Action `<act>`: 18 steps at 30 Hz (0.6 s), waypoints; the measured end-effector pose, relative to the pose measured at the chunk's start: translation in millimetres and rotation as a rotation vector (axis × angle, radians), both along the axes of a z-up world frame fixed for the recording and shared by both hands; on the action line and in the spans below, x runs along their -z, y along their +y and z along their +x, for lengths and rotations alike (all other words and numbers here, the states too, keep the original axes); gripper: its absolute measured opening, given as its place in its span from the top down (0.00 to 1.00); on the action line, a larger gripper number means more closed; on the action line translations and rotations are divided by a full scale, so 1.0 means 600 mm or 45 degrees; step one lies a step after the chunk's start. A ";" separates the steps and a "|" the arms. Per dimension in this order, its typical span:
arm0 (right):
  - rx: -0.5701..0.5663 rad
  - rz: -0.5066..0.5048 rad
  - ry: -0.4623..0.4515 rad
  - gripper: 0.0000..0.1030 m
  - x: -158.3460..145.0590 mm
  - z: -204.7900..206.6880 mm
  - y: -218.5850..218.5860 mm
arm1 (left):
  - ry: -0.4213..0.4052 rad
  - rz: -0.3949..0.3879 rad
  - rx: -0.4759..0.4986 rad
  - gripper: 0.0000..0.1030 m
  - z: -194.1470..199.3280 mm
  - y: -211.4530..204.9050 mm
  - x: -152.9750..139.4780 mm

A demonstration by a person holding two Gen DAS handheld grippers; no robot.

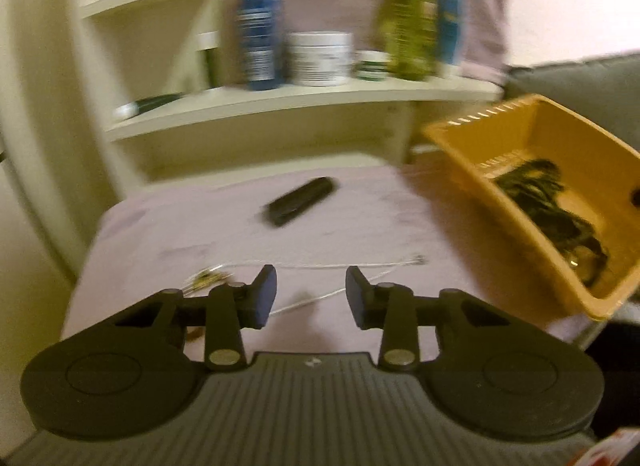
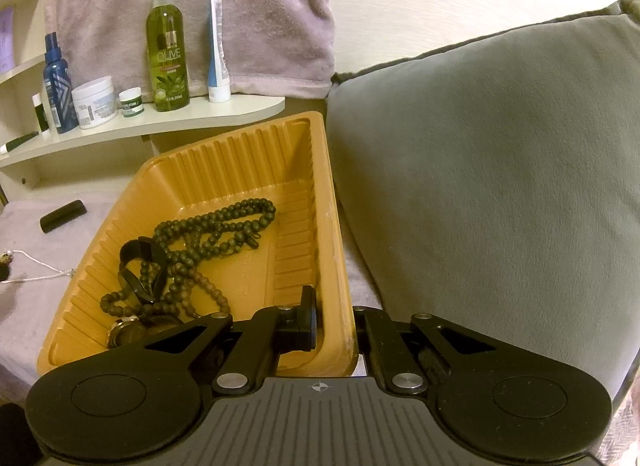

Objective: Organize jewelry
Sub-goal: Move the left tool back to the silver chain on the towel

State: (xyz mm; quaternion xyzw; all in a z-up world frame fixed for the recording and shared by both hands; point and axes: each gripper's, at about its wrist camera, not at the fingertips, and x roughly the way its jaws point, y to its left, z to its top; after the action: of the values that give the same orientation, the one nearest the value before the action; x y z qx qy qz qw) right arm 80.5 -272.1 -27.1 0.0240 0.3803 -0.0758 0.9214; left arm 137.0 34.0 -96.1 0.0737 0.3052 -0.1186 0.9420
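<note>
An orange plastic tray [image 2: 248, 157] holds dark bead necklaces [image 2: 216, 225], a black band [image 2: 140, 266] and a watch [image 2: 128, 332]. My right gripper [image 2: 334, 322] is shut on the tray's near right wall, one finger inside and one outside, and the tray is tilted. In the left wrist view the tray [image 1: 500, 153] sits at the right. My left gripper [image 1: 311, 294] is open and empty, low over the lilac cloth [image 1: 200, 225], just before a thin silver chain [image 1: 340, 266] with a small gold pendant [image 1: 206, 278]. The chain also shows in the right wrist view [image 2: 36, 276].
A black case [image 1: 300, 199] lies on the cloth farther back. A cream shelf [image 2: 168, 121] behind holds bottles, jars and a tube. A grey cushion [image 2: 500, 165] stands right of the tray. A lilac towel [image 2: 200, 5] hangs behind.
</note>
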 end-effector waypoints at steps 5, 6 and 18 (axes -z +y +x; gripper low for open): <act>0.001 0.004 0.002 0.95 0.001 0.000 0.000 | 0.027 0.087 0.221 0.74 0.023 -0.054 0.016; 0.001 0.004 0.002 0.95 0.001 0.000 0.000 | 0.034 0.109 0.254 0.78 0.028 -0.062 0.020; 0.005 0.008 0.007 0.95 0.008 0.000 -0.008 | 0.128 0.258 0.450 0.89 0.072 -0.088 0.043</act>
State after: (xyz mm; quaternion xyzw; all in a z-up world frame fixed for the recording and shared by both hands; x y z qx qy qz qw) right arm 80.3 -277.0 -31.7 0.0275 0.3829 -0.0767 0.9202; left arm 180.1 -18.8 -122.1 0.2145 0.3445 -0.2541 0.8779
